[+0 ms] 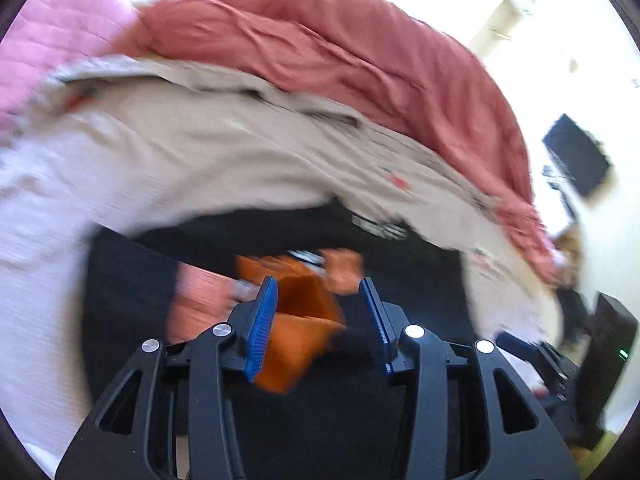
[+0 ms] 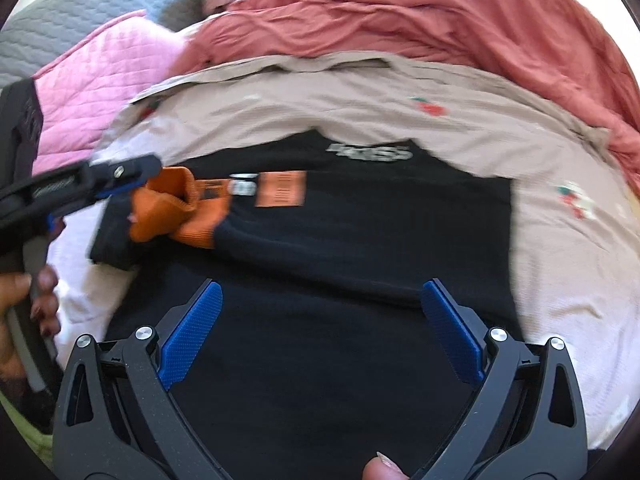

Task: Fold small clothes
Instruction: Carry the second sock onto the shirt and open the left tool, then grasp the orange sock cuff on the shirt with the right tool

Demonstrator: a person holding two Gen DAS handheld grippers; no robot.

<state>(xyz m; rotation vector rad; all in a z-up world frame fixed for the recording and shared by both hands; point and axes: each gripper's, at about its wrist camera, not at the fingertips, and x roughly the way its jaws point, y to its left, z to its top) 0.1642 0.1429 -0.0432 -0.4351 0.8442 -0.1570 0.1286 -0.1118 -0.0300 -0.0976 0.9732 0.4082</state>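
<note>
Blue-padded and spread wide, the right claw (image 2: pixel 322 320) hangs over the black garment (image 2: pixel 320 360) with nothing between its pads; the left claw (image 1: pixel 320 316) stands partly open, the garment's orange cuff (image 1: pixel 296 320) lying loose between its pads, touching the left one only; the garment lies flat on a beige sheet (image 2: pixel 560 260), its folded sleeve running across the right wrist view; beyond is a rust-red blanket (image 2: pixel 400 12).

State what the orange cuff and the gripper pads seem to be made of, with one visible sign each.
Orange cuff: likely ribbed knit fabric, matte; fine parallel ribs, soft folds. Right gripper pads: probably rubber or textured plastic, matte blue; a fine dotted grid covers them.
</note>
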